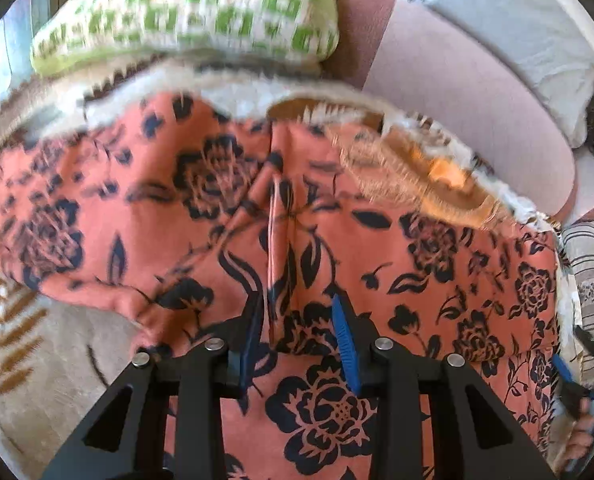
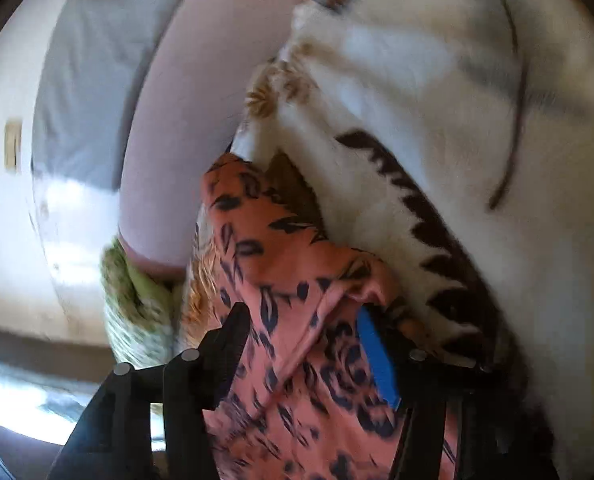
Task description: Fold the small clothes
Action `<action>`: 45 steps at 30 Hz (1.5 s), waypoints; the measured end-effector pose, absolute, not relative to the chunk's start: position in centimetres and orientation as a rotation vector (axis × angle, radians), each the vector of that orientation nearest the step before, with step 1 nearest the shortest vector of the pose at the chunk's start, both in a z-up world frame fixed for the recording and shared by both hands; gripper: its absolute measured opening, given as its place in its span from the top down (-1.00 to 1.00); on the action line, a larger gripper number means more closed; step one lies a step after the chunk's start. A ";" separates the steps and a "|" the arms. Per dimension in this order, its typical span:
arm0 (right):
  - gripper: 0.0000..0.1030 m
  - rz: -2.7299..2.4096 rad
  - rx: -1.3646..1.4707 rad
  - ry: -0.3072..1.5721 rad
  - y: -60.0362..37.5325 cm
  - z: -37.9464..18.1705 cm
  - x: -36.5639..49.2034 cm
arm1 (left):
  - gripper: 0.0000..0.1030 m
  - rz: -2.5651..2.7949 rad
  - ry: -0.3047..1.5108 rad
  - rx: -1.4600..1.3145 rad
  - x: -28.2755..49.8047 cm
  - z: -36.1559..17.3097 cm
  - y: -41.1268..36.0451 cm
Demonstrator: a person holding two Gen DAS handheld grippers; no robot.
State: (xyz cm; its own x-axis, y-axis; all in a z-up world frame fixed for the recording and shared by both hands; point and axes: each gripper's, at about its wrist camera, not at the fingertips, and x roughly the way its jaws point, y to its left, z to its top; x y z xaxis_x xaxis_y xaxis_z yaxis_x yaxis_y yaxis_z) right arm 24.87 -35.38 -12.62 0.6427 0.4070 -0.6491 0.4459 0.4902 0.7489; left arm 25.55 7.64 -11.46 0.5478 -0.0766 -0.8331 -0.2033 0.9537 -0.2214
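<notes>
Garment [image 1: 201, 208], coral w/ black floral print, no legible labels/writing.

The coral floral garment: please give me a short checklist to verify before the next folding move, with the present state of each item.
1. Coral floral fabric garment lies spread on the furry cream blanket: ok.
2. Left claw has a raised pleat of cloth between its blue pads: ok.
3. Left pads pressing the cloth firmly: cannot tell.
4. Right claw has a bunched edge of the garment between its fingers: ok.
5. Right grip secure: cannot tell, the picture is blurred.
6. Green-and-white patterned pillow lies clear of the garment: ok.
</notes>
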 end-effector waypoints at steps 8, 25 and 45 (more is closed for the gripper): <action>-0.27 0.339 1.079 0.898 -32.4 -8.4 30.0 | 0.23 0.069 1.018 -0.231 26.2 -13.3 6.9; -0.35 0.326 0.860 0.962 -31.1 -10.5 28.2 | -0.16 0.299 0.817 -0.732 15.9 -8.8 33.3; -0.36 0.364 0.684 1.033 -23.8 -10.5 20.5 | 0.89 0.520 0.790 -1.065 14.4 -13.4 48.8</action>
State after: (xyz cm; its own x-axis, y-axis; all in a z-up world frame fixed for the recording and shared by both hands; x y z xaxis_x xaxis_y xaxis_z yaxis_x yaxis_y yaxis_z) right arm 20.55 -23.81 -10.46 0.4793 0.5781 -0.6604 0.0356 0.7390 0.6728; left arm 14.36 48.83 -13.44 0.6231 0.0070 -0.7821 -0.7158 0.4081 -0.5666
